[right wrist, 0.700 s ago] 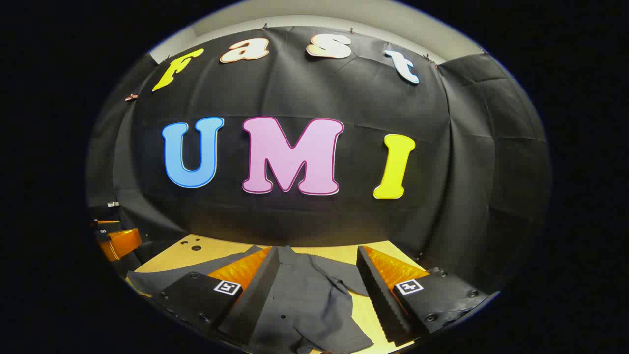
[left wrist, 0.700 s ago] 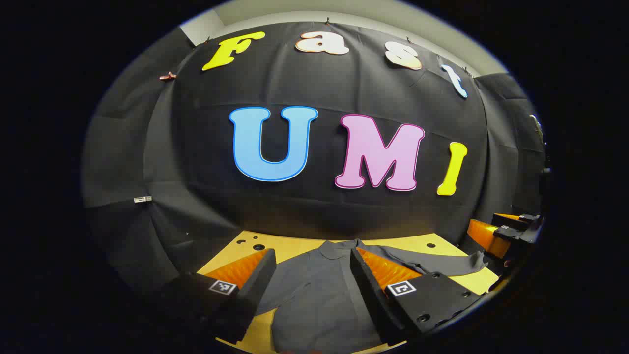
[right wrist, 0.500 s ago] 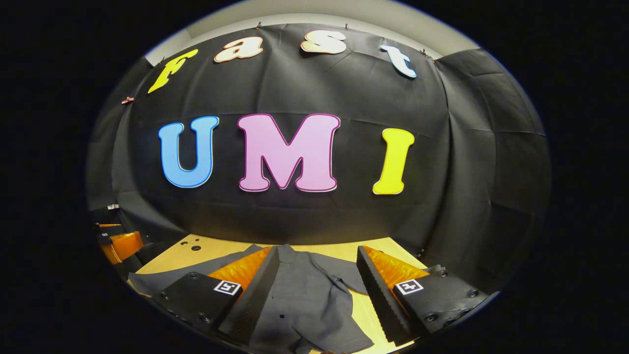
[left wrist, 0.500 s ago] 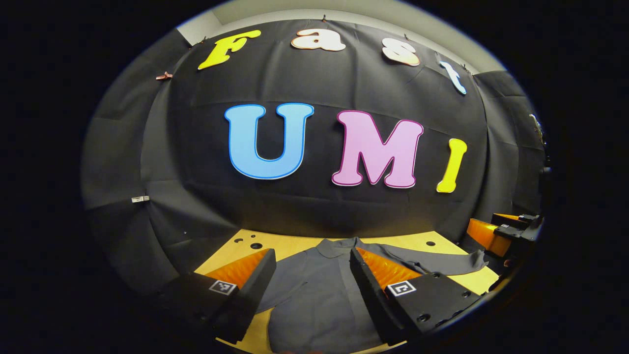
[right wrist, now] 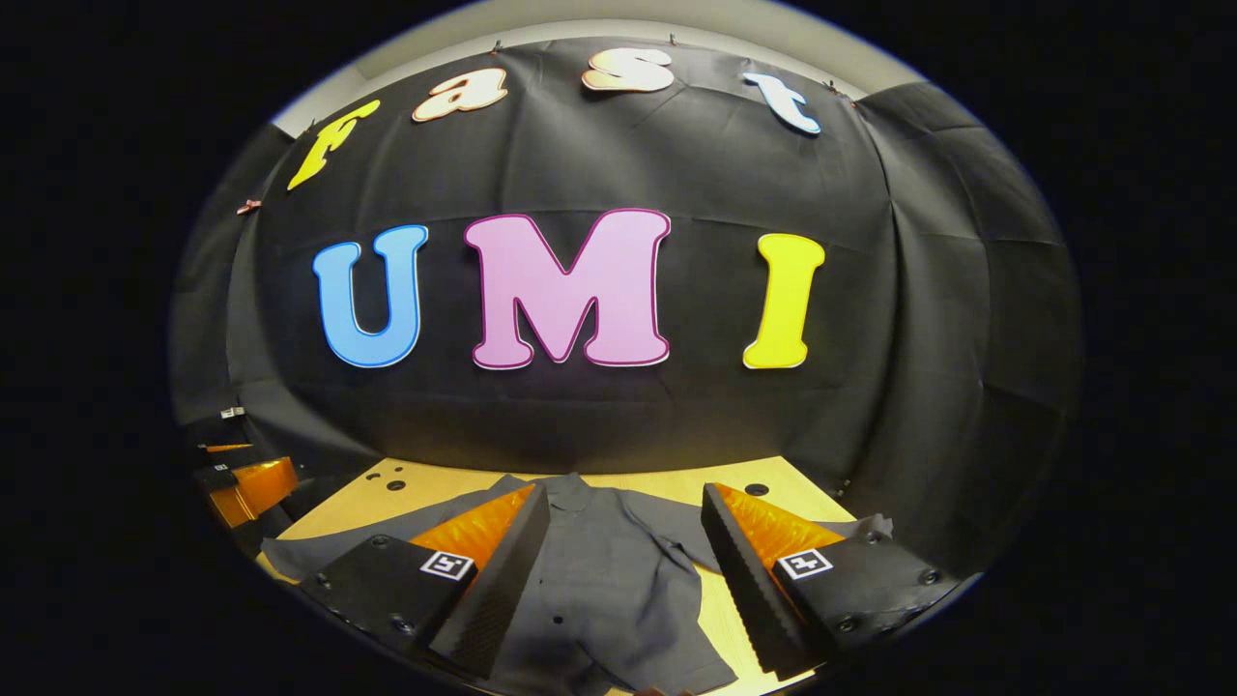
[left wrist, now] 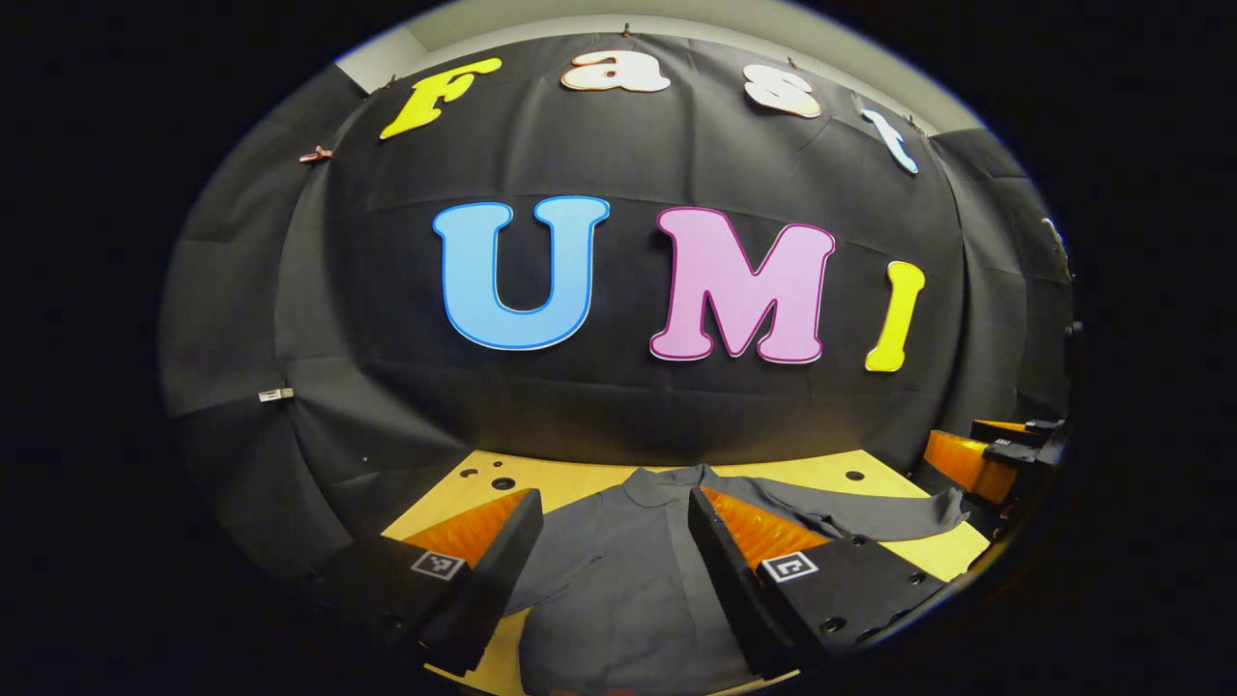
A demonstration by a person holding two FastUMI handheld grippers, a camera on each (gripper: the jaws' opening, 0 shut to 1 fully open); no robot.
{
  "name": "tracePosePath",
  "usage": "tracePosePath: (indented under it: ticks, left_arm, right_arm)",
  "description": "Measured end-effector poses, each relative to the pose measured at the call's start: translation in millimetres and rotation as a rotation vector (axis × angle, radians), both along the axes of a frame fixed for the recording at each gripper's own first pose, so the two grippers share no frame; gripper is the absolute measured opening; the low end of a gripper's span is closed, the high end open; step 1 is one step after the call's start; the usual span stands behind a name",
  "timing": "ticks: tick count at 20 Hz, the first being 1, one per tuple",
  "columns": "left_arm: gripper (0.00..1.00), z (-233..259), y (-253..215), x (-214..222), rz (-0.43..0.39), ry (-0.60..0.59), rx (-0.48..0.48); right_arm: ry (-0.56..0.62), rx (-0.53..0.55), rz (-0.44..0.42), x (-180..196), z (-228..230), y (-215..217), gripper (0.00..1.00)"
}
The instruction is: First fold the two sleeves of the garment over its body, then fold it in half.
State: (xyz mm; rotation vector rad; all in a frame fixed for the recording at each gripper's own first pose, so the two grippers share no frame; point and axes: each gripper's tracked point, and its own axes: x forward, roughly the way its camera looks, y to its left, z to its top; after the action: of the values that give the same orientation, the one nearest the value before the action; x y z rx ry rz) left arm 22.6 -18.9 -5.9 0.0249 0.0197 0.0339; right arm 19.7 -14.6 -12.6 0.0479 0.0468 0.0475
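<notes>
Both the left gripper [left wrist: 609, 541] and right gripper [right wrist: 623, 541] hang wide open, holding nothing, above the shirt [left wrist: 618, 580] spread on the table [left wrist: 570, 478]

1. Black cloth wall [left wrist: 618, 406] wraps the booth, creased, hung by small clips [left wrist: 311, 155] at its top edge.
2. Pale wall or ceiling strip [right wrist: 541, 24] above the cloth.
3. Light wooden tabletop [left wrist: 570, 478] with round holes [left wrist: 503, 482], lit from above.

No readable text, brand or number is found on any object. Square black-and-white marker tags [left wrist: 436, 565] are borne by the gripper fingers, carrying patterns only.
</notes>
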Motion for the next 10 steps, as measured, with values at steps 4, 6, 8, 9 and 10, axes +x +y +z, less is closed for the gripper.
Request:
tracePosePath:
  ticks: [4,6,8,9,10]
  left_arm:
    - [0.96,-4,-2,1,0.006,0.011,-0.001]
    - [0.96,-5,-3,0,0.009,0.015,-0.002]
    - [0.96,-6,-4,0,0.016,0.013,0.0]
    - [0.95,-7,-3,-1,0.024,0.007,0.001]
    - [0.96,-5,-4,1,0.028,0.003,0.003]
  right_arm:
    - [-0.011,0.008,-0.018,4,2,-5,0.98]
    - [-0.011,0.008,-0.024,13,3,-17,0.98]
    - [0.001,0.006,-0.033,19,2,-24,0.98]
    - [0.023,0.004,-0.044,21,-3,-28,0.98]
    - [0.046,0.005,-0.051,24,-8,-32,0.98]
